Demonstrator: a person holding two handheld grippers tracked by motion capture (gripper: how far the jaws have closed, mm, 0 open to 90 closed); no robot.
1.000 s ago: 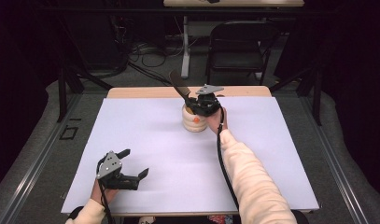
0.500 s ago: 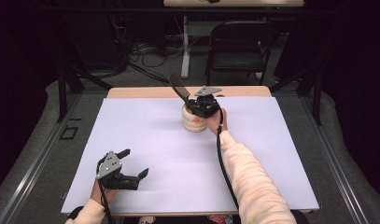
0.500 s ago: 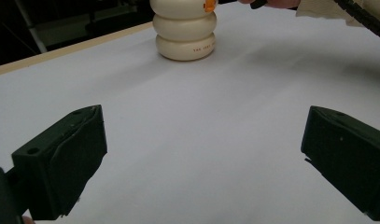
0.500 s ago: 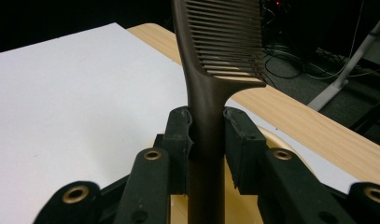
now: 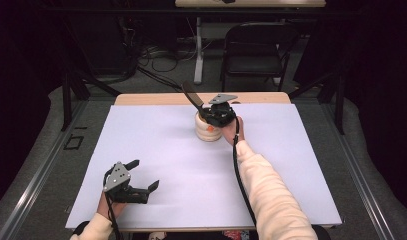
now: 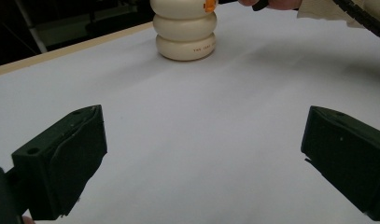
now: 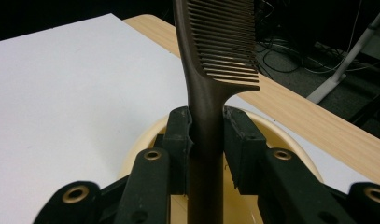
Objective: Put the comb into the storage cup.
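Dark room behind, with a folding chair [image 5: 253,47] and loose cables [image 5: 156,55] on the floor beyond the bench [image 5: 166,145]. Bench top is covered by a white sheet, a strip of pale wood showing along its far edge.

Cream ribbed cup [image 5: 207,131] stands upright toward the far middle of the bench; three rounded rings stacked, small orange mark on the side [image 6: 184,35].

Right tongs [image 5: 214,111] held directly above the cup's open mouth. Jaws closed tight on the handle of a dark brown comb [image 7: 211,79]; in the right gripper view the handle runs up between the two black pads, toothed part above, cup rim [image 7: 276,140] below and behind. From the high view the comb [image 5: 192,96] slants up and away to the left from the tongs. Right hand [image 5: 232,131] just beside the cup, cream sleeve [image 5: 271,195] trailing back to the near edge.

Left tongs [image 5: 141,175] low at the near left of the bench, well apart from the cup. Jaws spread wide, nothing between them, bare white sheet below
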